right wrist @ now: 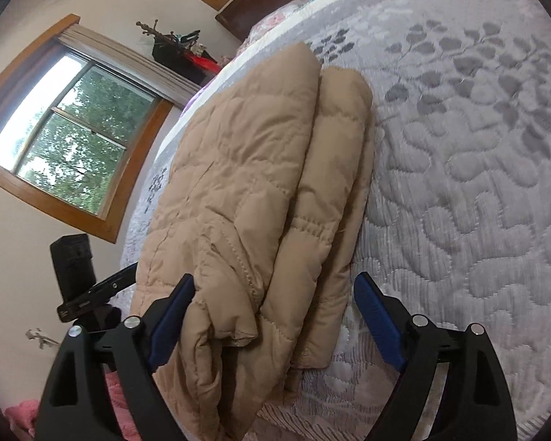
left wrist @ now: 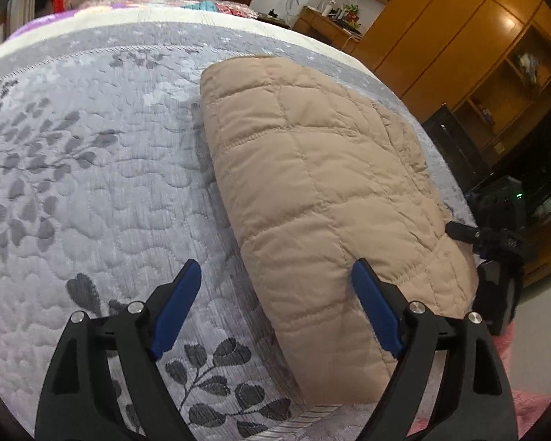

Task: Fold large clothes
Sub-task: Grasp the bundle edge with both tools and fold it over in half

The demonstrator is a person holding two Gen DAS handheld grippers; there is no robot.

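- On the bed (left wrist: 92,191), near its edge, the tan quilted coat (left wrist: 312,183) lies folded into a long thick bundle, layers stacked.
- Left gripper (left wrist: 275,308) hangs released at the bundle's near end; one jaw is over the coat, the other over the bedspread.
- Right gripper (right wrist: 273,312) is also released, its jaws straddling the bundle's near end without pressing it.
- Coat looks puffy, soft and light; it will likely compress under the pads and spring back, and its smooth shell may slip.
- Best hold, I judge: pinch through all layers at a stitched seam or end corner.
- No brand, label or readable writing shows.
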